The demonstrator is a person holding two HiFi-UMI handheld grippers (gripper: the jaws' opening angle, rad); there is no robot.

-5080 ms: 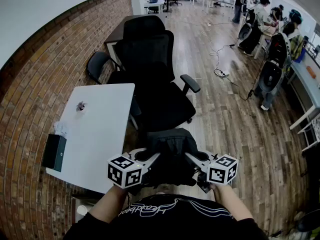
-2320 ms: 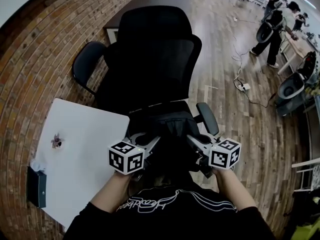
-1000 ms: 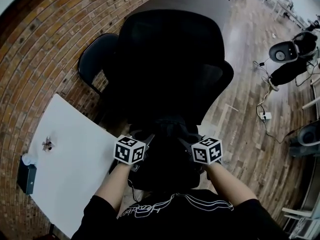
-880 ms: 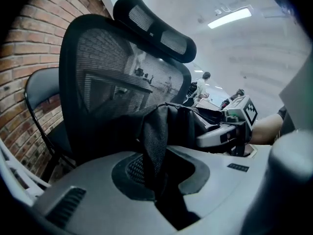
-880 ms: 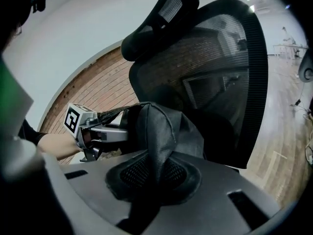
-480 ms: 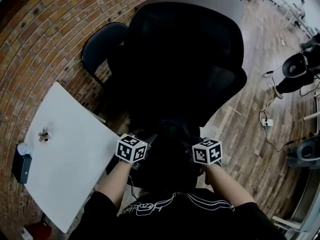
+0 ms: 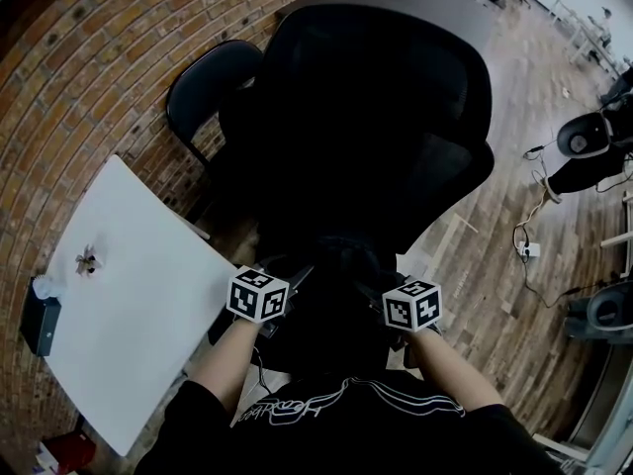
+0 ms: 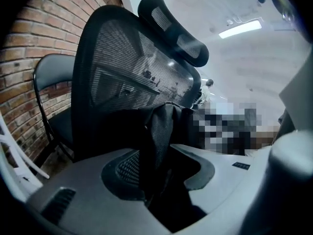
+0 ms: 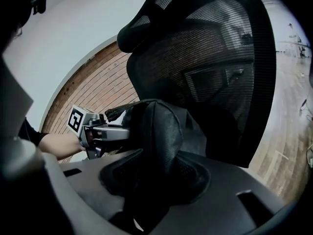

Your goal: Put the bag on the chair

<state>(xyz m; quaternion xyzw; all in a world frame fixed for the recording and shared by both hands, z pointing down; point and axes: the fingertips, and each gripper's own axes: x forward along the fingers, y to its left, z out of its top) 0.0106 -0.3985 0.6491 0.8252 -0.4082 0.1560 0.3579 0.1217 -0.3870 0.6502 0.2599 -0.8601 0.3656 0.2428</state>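
Observation:
The black bag (image 7: 336, 300) hangs low in front of the black mesh office chair (image 7: 376, 117), just before its backrest; whether it rests on the seat is hidden. My left gripper (image 7: 295, 273) is at the bag's left side and my right gripper (image 7: 379, 287) at its right. In the left gripper view a fold of bag fabric (image 8: 159, 126) runs down between the opening jaws of the left gripper (image 8: 166, 180), loose in the gap. In the right gripper view the bag's bulge (image 9: 161, 131) sits between the right gripper's (image 9: 151, 180) opening jaws, with the left gripper (image 9: 115, 126) behind it.
A white table (image 7: 129, 305) stands at the left with a black box (image 7: 40, 325) and a small object (image 7: 87, 262) on it. A second black chair (image 7: 203, 87) stands against the brick wall. A power strip and cables (image 7: 529, 250) lie on the wood floor at the right.
The bag was carried from beside the white table up to the office chair. Over the last second both grippers have barely moved; the right one sits slightly lower.

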